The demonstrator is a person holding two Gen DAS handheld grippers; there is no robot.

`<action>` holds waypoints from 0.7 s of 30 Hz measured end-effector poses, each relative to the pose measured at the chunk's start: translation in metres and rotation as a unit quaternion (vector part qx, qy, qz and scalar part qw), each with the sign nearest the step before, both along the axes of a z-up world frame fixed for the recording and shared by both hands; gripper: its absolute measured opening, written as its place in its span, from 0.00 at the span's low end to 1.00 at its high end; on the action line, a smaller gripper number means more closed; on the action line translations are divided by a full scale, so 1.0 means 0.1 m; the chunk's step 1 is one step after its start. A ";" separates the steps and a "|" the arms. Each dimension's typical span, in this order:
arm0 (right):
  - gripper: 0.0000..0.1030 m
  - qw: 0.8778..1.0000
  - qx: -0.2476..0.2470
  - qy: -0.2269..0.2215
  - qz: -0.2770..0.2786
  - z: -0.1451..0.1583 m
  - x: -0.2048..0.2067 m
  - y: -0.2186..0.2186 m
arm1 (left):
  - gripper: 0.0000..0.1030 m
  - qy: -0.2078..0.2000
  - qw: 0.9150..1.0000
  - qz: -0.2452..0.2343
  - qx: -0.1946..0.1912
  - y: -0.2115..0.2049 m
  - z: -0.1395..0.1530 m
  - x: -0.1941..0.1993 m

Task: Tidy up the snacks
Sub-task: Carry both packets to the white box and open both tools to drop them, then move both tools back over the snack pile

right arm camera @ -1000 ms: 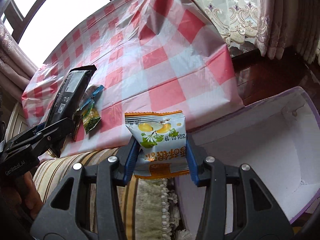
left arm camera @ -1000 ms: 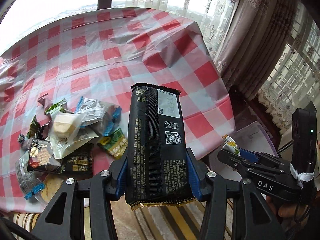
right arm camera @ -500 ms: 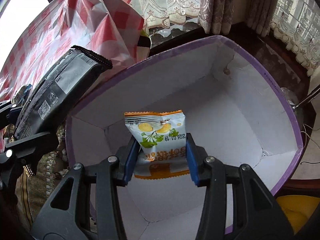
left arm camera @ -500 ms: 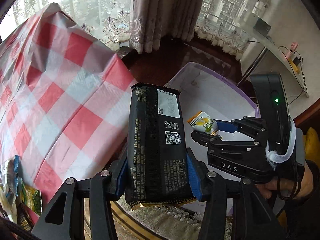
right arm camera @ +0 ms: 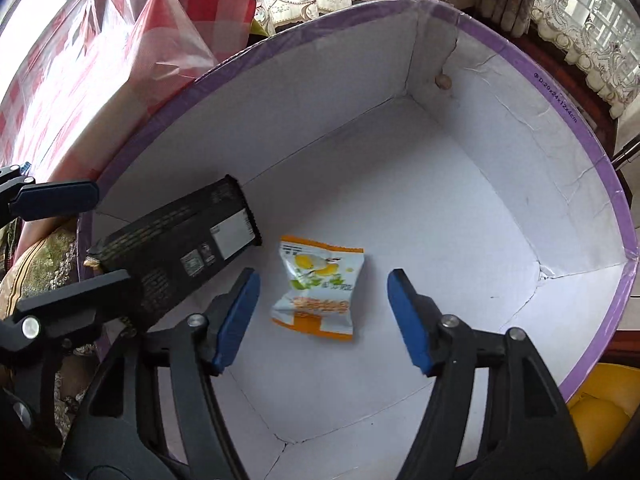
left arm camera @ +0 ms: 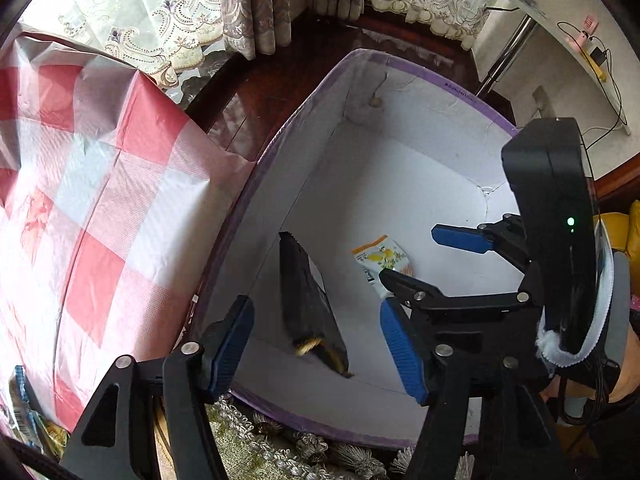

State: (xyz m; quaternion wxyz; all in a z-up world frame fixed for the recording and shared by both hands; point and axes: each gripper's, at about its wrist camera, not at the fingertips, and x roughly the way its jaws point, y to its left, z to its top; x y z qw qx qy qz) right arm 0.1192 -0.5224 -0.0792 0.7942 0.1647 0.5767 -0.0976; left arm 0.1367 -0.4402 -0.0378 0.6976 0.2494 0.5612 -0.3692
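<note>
Inside one purple-rimmed box (right arm camera: 516,56), two snack packets (right arm camera: 180,252) (right arm camera: 320,284) sit free below two grippers (left arm camera: 316,344) (right arm camera: 322,316), jaws opening.

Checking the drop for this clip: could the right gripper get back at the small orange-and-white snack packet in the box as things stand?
Probably yes. The right gripper hangs over the packet with opening jaws, nothing between. The black packet lies aside in the box.

Black packet (right arm camera: 176,248) and orange-white packet (right arm camera: 318,286) lie apart inside white box (right arm camera: 500,184).
</note>
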 end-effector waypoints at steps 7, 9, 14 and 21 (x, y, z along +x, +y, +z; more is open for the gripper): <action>0.90 0.997 -0.060 -0.038 -0.021 0.30 0.00 0.04 | 0.72 -0.044 0.998 0.043 -0.022 0.13 0.18 0.07; 0.90 0.995 -0.072 -0.056 -0.026 0.41 0.00 0.03 | 0.72 -0.062 0.995 0.066 -0.032 0.22 0.28 0.09; 0.91 0.989 -0.114 -0.092 -0.032 0.62 -0.03 0.11 | 0.77 -0.138 0.981 0.121 -0.068 0.45 0.55 0.14; 0.91 0.987 -0.095 -0.123 -0.027 0.86 0.05 0.23 | 0.80 -0.227 0.958 0.135 -0.111 0.75 0.85 0.04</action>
